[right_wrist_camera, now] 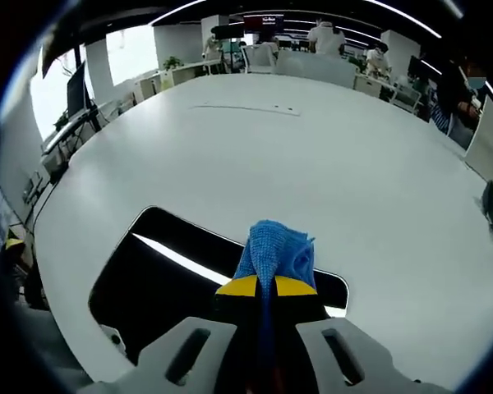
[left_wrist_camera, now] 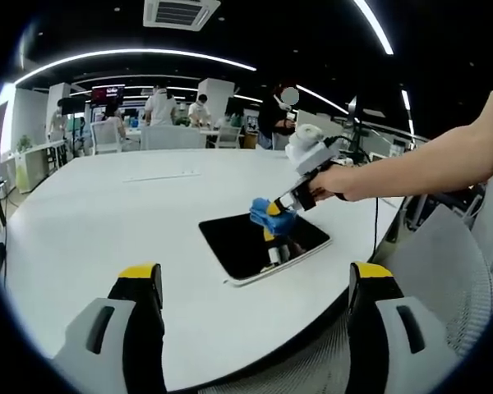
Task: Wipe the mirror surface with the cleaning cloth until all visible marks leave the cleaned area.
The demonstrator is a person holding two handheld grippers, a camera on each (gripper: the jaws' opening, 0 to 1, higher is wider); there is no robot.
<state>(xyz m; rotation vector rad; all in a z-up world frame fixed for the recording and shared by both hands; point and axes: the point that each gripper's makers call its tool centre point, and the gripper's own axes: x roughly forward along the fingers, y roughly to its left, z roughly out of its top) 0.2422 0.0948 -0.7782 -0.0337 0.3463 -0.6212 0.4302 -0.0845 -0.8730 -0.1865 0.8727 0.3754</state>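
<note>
Left gripper view: the left claw (left_wrist_camera: pixel 255 287) hangs spread and empty above the white surface (left_wrist_camera: pixel 107 213); the mirror (left_wrist_camera: pixel 263 245) lies flat near its edge. Right gripper view: the right claw (right_wrist_camera: pixel 268 287) pinches the blue cleaning cloth (right_wrist_camera: pixel 273 250) over the mirror (right_wrist_camera: pixel 164 279). Wiping is under way; next, probably a sweep across the unwiped glass.

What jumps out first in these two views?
The blue cleaning cloth, pinched in the right gripper, pressed onto the dark mirror lying flat near the edge of the big white table. In the left gripper view, the left gripper hangs back with open jaws, its camera facing the mirror.
</note>
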